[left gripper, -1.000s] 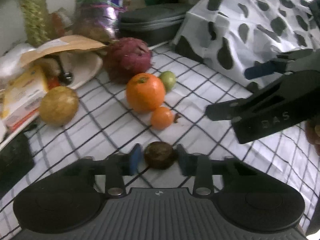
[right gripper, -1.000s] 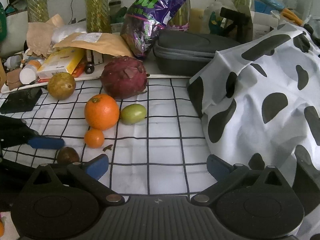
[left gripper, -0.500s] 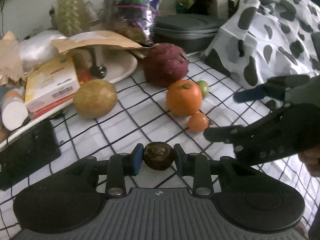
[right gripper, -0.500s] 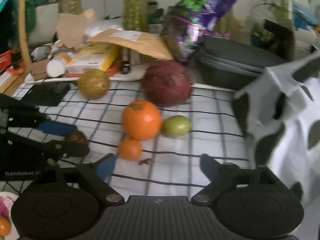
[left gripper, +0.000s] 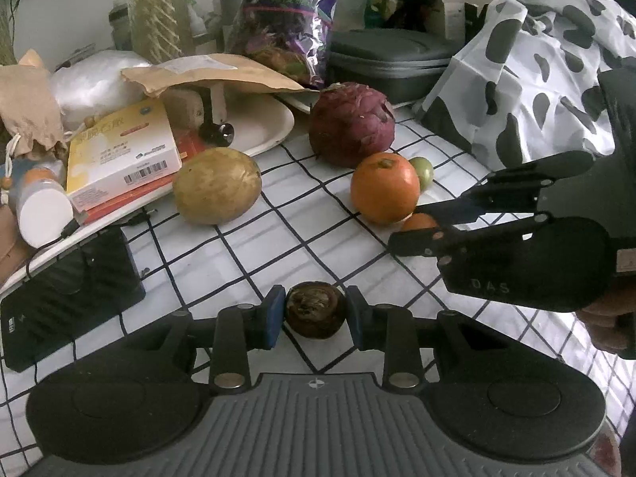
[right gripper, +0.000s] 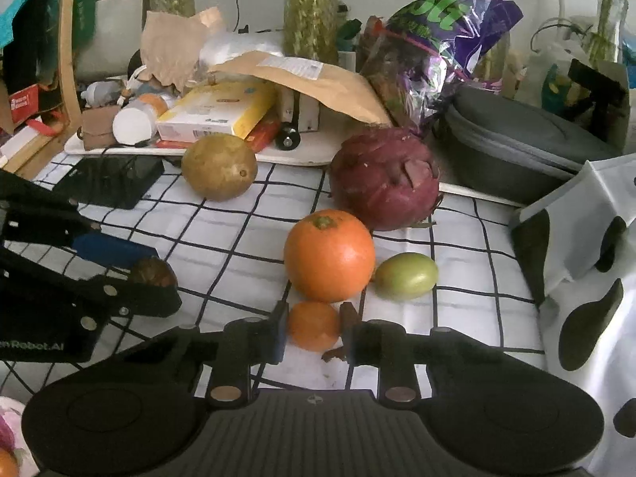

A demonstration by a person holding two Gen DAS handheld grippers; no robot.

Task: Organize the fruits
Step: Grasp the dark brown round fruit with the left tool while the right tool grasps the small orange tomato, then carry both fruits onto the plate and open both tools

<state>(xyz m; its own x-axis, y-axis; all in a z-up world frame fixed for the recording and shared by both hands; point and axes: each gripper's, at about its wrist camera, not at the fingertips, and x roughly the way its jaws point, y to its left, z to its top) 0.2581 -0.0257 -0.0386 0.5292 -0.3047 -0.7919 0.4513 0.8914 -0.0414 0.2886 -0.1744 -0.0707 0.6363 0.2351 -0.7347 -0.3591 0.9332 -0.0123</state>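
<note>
A worktop (right gripper: 222, 238) under a white cloth ruled in black squares fills both views, with a cow-patterned black-and-white sheet (left gripper: 548, 91) heaped along its right side and a grey zipped case (right gripper: 512, 139) behind that. Clutter crowds the back: a purple foil bag (right gripper: 445, 39), a brown paper envelope (right gripper: 318, 79), a yellow box (left gripper: 119, 151) and a pale tray (left gripper: 262, 127). On the cloth the biggest fruit is the dark red dragon fruit (right gripper: 385, 179); just in front of it, touching or nearly so, sits the large orange (right gripper: 330, 256), and a green fruit (right gripper: 405, 281) lies just beside the orange on its right. A round yellow-brown fruit (right gripper: 218, 166) rests apart to the left, near a black phone-like slab (right gripper: 111, 181). The right gripper (right gripper: 314, 332) has just been closing, and its fingers (right gripper: 278, 330) now sit tight against either side of the small orange (right gripper: 314, 326), which lies directly in front of the large one on the cloth. The left gripper (left gripper: 316, 316) has its blue-padded fingers (left gripper: 272, 318) drawn in and clamped on a small dark brown fruit (left gripper: 316, 310), carried above the cloth to the left of the orange group. A tiny brown scrap (right gripper: 334, 353) lies by the small orange.
</note>
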